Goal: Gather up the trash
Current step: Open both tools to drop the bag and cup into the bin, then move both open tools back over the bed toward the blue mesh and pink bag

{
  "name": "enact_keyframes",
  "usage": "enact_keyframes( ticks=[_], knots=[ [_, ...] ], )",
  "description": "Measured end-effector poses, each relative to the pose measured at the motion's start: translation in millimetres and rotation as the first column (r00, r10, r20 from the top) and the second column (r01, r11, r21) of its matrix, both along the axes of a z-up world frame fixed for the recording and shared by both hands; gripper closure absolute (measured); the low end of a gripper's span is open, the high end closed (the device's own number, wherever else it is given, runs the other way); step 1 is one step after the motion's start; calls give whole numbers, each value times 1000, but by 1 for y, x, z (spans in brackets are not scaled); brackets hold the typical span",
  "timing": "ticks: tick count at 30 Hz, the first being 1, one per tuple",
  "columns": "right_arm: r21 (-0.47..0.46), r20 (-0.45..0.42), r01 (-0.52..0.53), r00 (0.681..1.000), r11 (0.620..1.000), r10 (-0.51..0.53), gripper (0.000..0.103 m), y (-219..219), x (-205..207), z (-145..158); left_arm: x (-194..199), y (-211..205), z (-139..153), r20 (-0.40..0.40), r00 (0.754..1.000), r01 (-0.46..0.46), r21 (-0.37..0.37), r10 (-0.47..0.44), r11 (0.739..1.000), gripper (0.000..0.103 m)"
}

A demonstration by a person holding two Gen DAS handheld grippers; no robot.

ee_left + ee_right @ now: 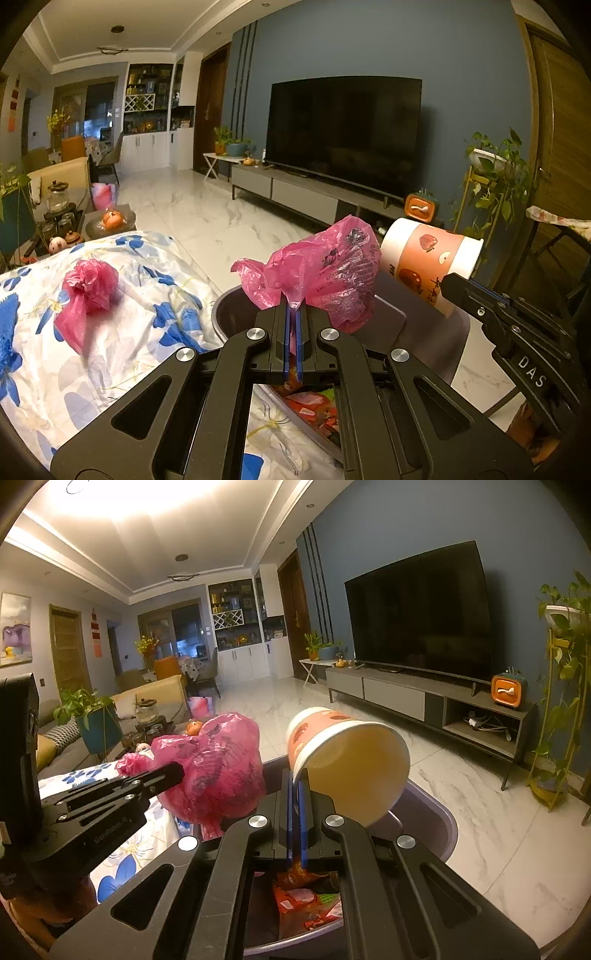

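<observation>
My left gripper (pixel 293 308) is shut on a crumpled pink plastic bag (pixel 325 266) and holds it above the grey trash bin (pixel 232 310). The bag also shows in the right wrist view (pixel 218 768). My right gripper (pixel 296 779) is shut on the rim of a paper cup (pixel 347 760), tilted on its side over the bin (pixel 436 812). The cup shows in the left wrist view (pixel 428 258). Red wrappers (pixel 306 901) lie inside the bin. A second pink bag (pixel 86 291) lies on the floral cloth (pixel 110 350).
A TV (pixel 343 133) on a low cabinet (pixel 295 188) stands across the marble floor (pixel 207 218). A plant stand (pixel 491 177) is at the right. A tea table with jars (pixel 62 214) and a sofa are at the left.
</observation>
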State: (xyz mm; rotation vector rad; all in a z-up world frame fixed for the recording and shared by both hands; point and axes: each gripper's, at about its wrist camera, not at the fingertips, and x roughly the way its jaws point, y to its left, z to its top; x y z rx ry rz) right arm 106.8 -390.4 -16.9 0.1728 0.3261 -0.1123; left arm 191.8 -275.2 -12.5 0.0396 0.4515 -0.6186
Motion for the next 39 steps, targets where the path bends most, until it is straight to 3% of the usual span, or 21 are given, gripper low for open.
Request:
enact_keyframes(
  ticks=[9, 13, 16, 18, 20, 22, 27, 34, 39],
  knots=[
    [24, -8, 3, 1000, 1000, -3, 99, -6, 3, -3, 1, -7, -7, -9, 1000, 27, 13, -27, 1000, 101],
    [63, -5, -7, 1000, 998, 7, 83, -9, 4, -4, 1, -9, -10, -19, 999, 46, 5, -46, 999, 100],
    [90, 2, 2, 1000, 996, -3, 76, -13, 2, -4, 0, -10, -12, -21, 998, 67, 28, -66, 997, 86],
    [98, 9, 17, 1000, 995, -18, 70, -15, 0, -2, -2, -8, -13, -10, 997, 73, 27, -72, 997, 60],
    [97, 16, 27, 999, 995, -28, 61, -14, -3, -1, -4, -4, -13, 1, 998, 59, 15, -59, 998, 45],
    [99, 26, 34, 999, 995, -37, 54, -13, -7, 1, -5, 1, -14, -8, 998, 58, 5, -58, 998, 43],
    [68, 52, 50, 997, 996, -54, 42, -5, -16, 7, -11, 22, -12, 6, 1000, -3, -7, 3, 1000, 22],
    [9, 74, 64, 995, 998, -64, 23, 20, -23, 6, -26, 76, -9, 11, 989, -150, -32, 151, 988, 15],
    [-28, 70, 41, 997, 999, -39, 22, 45, -21, 4, -32, 122, -5, 16, 960, -278, -35, 279, 960, 14]
  ],
)
